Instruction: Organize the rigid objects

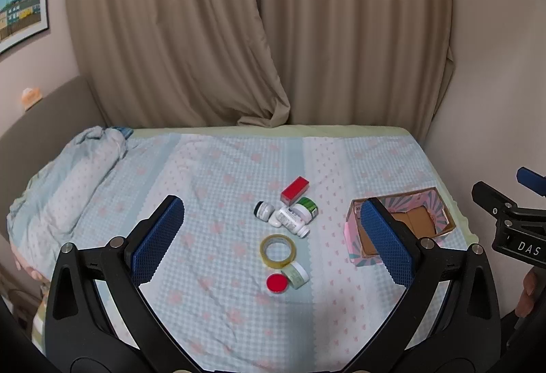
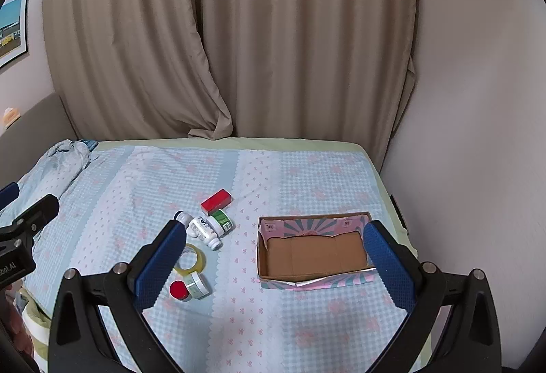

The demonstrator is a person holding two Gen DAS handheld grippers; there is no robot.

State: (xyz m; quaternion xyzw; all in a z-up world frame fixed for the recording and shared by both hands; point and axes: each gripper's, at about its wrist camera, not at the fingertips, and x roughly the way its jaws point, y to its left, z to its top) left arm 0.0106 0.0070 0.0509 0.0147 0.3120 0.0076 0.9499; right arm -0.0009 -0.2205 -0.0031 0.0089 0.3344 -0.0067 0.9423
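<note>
Left gripper (image 1: pixel 273 241), right gripper (image 2: pixel 273 257): jaws wide, empty, above the bed (image 1: pixel 211 311). Red-lidded jar (image 1: pixel 276 283), small, stiff, slick; take across the lid. Tape roll (image 1: pixel 278 251), light; pinch the rim. Pill bottles (image 1: pixel 290 220) lying, liable to roll. Red box (image 1: pixel 295 190). Cardboard tray (image 2: pixel 312 255) empty at right

Each claw is built the same: the left claw (image 1: pixel 273 236) and the right claw (image 2: pixel 273 257) have glossy black plastic arms with triangular cut-outs and round silver screw heads at the pivots. Their fingers (image 1: pixel 158 238) carry blue pads with a fine ribbed texture. Beside the cardboard box (image 1: pixel 440 202), the right claw's black body bears white letters "DAS".
</note>
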